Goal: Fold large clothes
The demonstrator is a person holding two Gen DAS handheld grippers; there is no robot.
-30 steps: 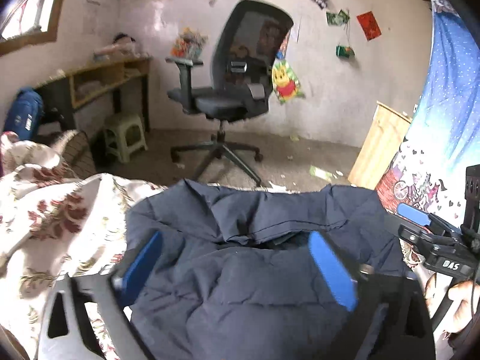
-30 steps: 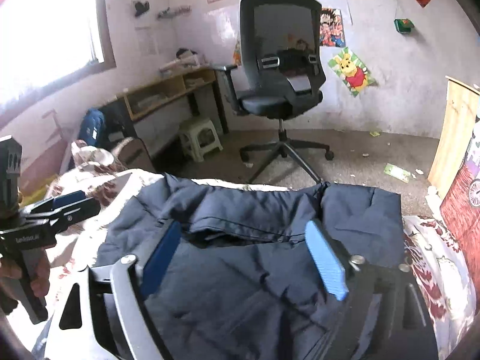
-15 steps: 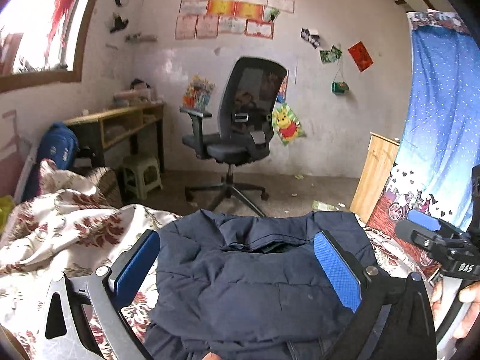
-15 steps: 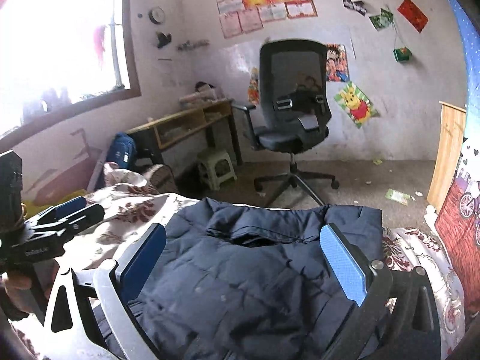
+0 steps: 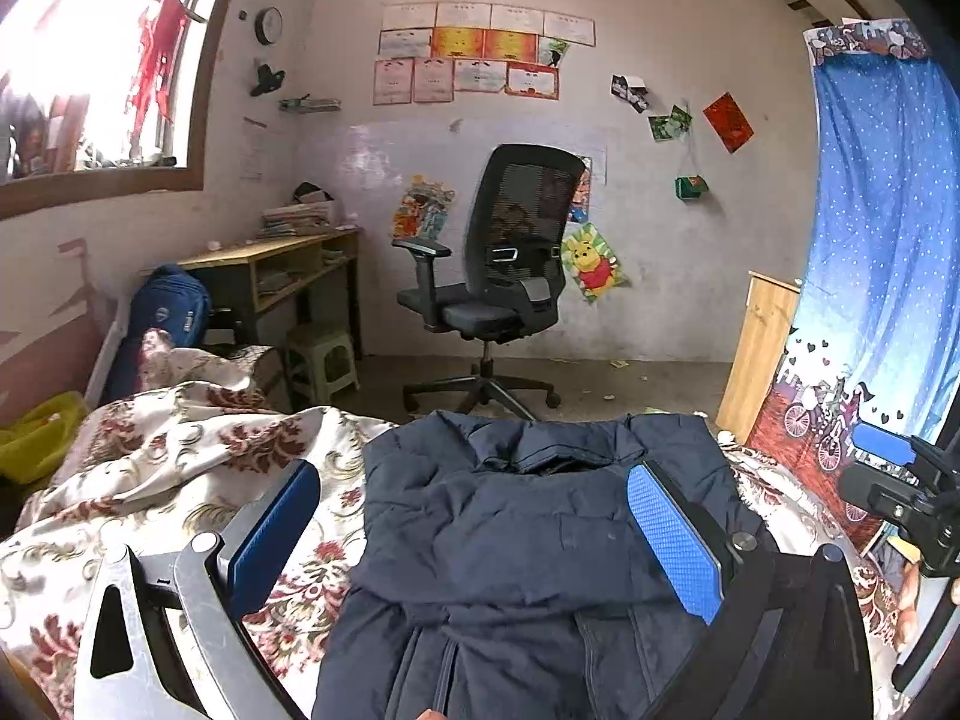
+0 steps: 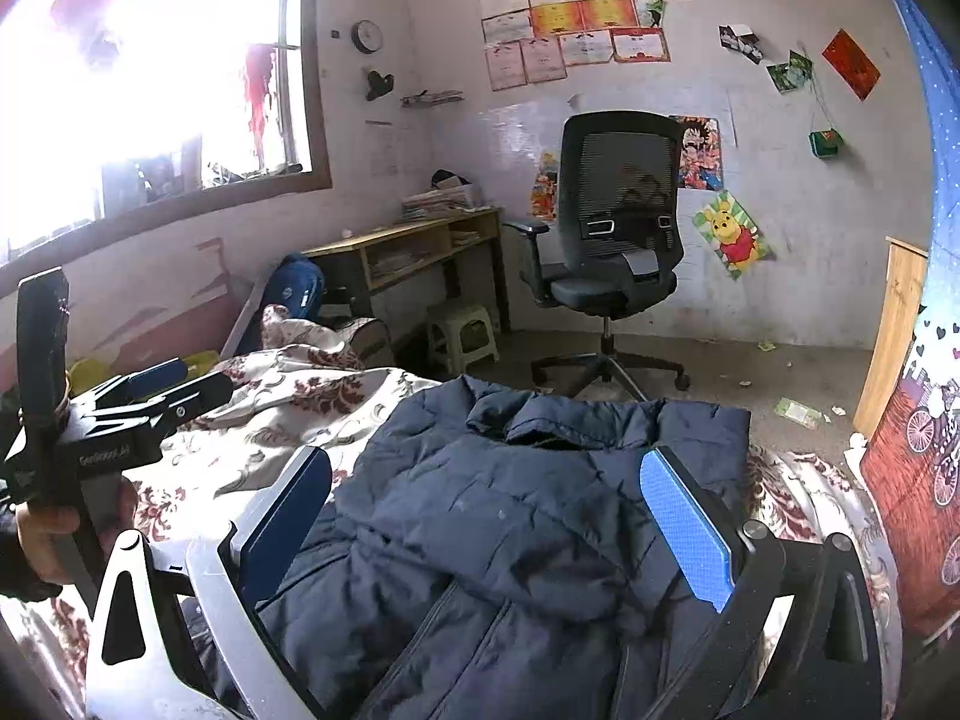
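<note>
With both tools gaping and empty, the left gripper (image 5: 474, 534) and right gripper (image 6: 486, 528), we judge the navy jacket (image 5: 528, 546), lying lower centre on the floral bedspread (image 5: 180, 456), only partly folded; more folds remain.

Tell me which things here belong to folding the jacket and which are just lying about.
For the job:
navy jacket
floral bedspread under it
left claw, open
right claw, open

Just lying about:
office chair
desk
plastic stool
blue backpack
</note>
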